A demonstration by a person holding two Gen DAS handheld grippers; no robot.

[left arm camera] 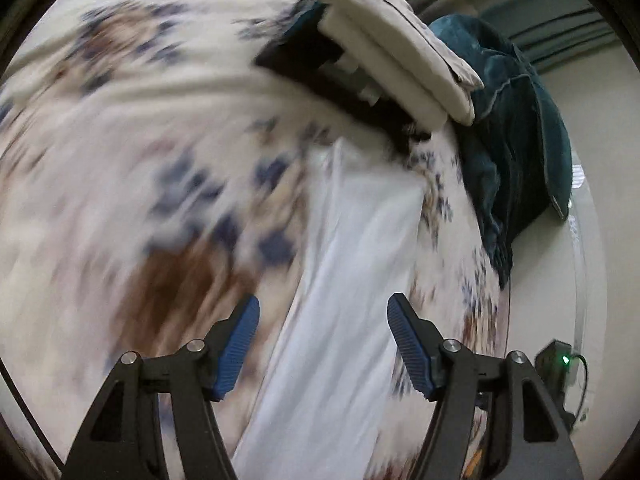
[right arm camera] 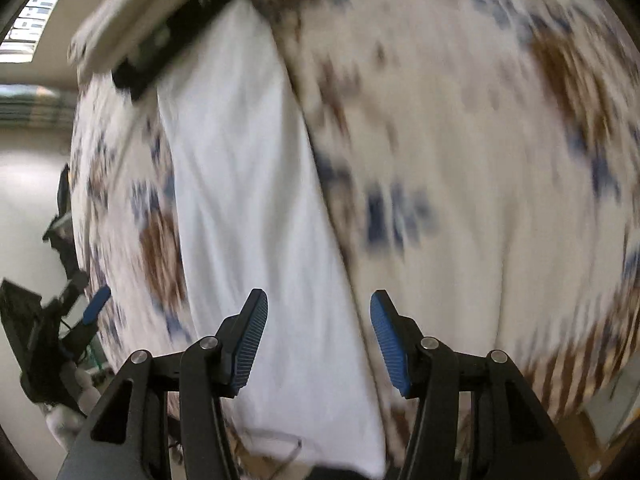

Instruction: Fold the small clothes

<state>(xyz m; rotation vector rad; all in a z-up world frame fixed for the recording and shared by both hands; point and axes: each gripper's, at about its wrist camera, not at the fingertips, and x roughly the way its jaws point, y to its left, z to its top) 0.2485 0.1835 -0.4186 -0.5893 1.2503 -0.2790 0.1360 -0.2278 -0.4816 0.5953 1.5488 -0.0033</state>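
A white garment (left arm camera: 352,264) lies as a long folded strip on a floral bedsheet (left arm camera: 140,140). It also shows in the right wrist view (right arm camera: 248,208). My left gripper (left arm camera: 324,312) is open and empty, hovering over the strip's near end. My right gripper (right arm camera: 318,308) is open and empty over the strip's right edge. The left gripper (right arm camera: 94,308) shows at the far left of the right wrist view. Both views are motion-blurred.
A stack of folded cream, white and black clothes (left arm camera: 384,56) lies at the strip's far end, also in the right wrist view (right arm camera: 152,28). A dark teal cushion (left arm camera: 516,132) sits at the bed's right edge. A black device with a green light (left arm camera: 560,364) stands below.
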